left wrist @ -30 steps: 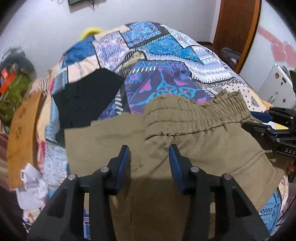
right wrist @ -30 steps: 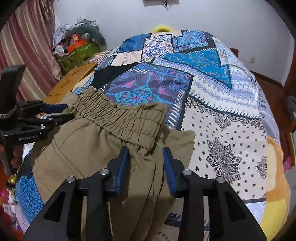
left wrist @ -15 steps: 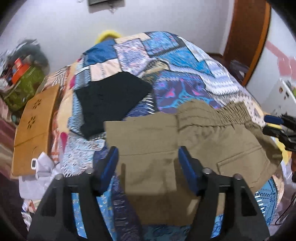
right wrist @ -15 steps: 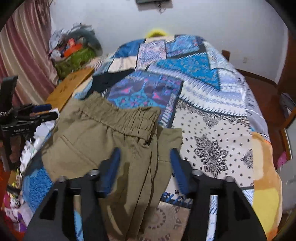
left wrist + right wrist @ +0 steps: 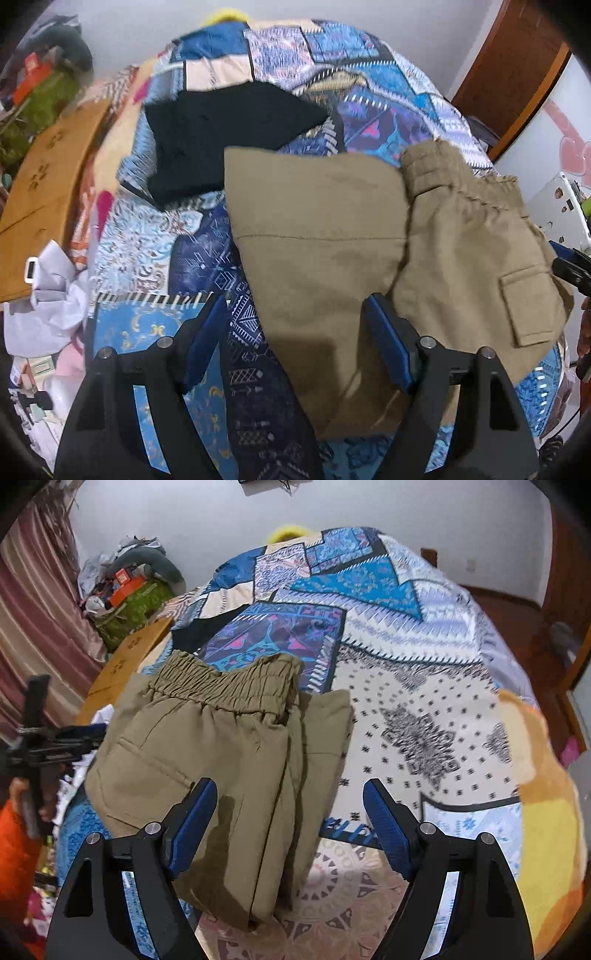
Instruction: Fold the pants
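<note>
The folded pants (image 5: 325, 236) lie on the near part of the bed (image 5: 424, 709), waistband far. The left gripper (image 5: 291, 328) and right gripper (image 5: 290, 812) both hang spread wide above them, holding nothing.

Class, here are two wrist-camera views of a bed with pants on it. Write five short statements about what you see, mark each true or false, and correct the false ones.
1. The khaki pants lie folded on the patterned bedspread. True.
2. The left gripper is shut on the pants. False: its fingers stand wide apart, holding nothing.
3. The right gripper is open. True.
4. A black garment lies on the bed beyond the pants. True.
5. The elastic waistband hangs off the near edge of the bed. False: it lies at the far end of the pants, toward the wall.
</note>
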`<state>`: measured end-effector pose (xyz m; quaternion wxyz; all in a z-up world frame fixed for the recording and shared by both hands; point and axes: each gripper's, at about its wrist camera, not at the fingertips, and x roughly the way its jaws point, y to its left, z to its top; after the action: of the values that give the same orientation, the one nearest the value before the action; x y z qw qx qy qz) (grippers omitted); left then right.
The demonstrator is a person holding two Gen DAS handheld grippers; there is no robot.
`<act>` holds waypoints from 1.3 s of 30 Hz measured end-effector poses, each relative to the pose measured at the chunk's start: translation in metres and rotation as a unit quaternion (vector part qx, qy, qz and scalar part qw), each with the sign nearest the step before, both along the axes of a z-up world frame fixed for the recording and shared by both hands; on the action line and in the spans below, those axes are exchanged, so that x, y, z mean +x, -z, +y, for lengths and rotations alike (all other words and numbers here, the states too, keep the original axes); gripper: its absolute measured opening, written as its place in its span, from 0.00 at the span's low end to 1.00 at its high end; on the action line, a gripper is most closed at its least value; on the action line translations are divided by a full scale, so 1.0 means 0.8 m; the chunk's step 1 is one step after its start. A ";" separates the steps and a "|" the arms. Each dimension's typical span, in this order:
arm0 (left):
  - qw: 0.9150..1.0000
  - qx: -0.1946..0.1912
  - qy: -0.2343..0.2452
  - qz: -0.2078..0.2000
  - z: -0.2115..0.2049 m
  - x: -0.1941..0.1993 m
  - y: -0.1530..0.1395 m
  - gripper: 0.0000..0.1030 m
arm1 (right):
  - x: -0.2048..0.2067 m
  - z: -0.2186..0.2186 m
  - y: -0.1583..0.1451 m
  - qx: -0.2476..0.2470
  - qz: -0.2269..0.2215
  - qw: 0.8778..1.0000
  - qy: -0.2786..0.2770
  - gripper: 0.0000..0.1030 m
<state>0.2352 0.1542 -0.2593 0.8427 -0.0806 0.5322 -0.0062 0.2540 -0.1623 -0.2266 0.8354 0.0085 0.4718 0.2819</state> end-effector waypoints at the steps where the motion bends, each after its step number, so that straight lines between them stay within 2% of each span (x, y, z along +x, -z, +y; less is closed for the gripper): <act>1: 1.000 -0.016 -0.003 0.001 0.004 0.003 0.003 0.75 | 0.003 0.000 0.002 0.004 0.005 1.000 -0.002 0.76; 6: 0.996 -0.086 -0.021 0.009 0.022 0.010 0.015 0.75 | 0.014 -0.001 0.025 0.010 0.044 0.999 -0.001 0.76; 12: 0.995 -0.101 -0.014 0.000 0.018 0.013 0.015 0.74 | 0.024 -0.002 0.029 0.060 0.070 0.996 -0.013 0.78; 14: 0.994 -0.112 0.003 -0.006 0.015 0.017 0.014 0.54 | 0.026 0.006 0.030 0.061 0.069 0.995 -0.021 0.73; 15: 0.994 -0.112 0.009 -0.011 0.011 0.018 0.011 0.50 | 0.026 0.011 0.030 0.055 0.064 0.996 -0.024 0.71; 18: 0.995 -0.092 0.019 -0.017 -0.002 0.019 0.004 0.37 | 0.027 0.013 0.030 0.061 0.055 0.996 -0.023 0.60; 19: 0.996 -0.088 0.020 -0.019 -0.005 0.019 0.003 0.33 | 0.029 0.012 0.031 0.066 0.057 0.996 -0.020 0.52; 20: 0.996 -0.085 0.019 -0.020 -0.007 0.020 0.002 0.29 | 0.031 0.010 0.031 0.069 0.059 0.996 -0.017 0.40; 23: 0.998 -0.059 0.010 -0.023 -0.015 0.019 -0.003 0.20 | 0.040 0.003 0.032 0.090 0.075 0.993 -0.010 0.25; 29: 0.998 0.029 0.007 -0.051 -0.043 0.012 -0.025 0.07 | 0.034 0.007 0.017 0.091 0.052 0.994 -0.013 0.13; 34: 0.995 0.042 0.012 -0.088 -0.041 0.010 -0.064 0.06 | 0.032 0.006 -0.010 0.109 0.026 0.993 -0.022 0.12; 35: 0.994 0.044 0.014 -0.094 -0.040 0.010 -0.073 0.03 | 0.033 0.007 -0.015 0.111 0.022 0.993 -0.024 0.11; 39: 0.991 0.062 0.015 -0.118 -0.033 0.013 -0.108 0.02 | 0.038 0.017 -0.044 0.106 -0.001 0.994 -0.034 0.11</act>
<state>0.2455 0.1274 -0.1731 0.9028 -0.0188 0.4296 0.0048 0.2842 -0.1486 -0.1916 0.8204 0.0807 0.4383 0.3582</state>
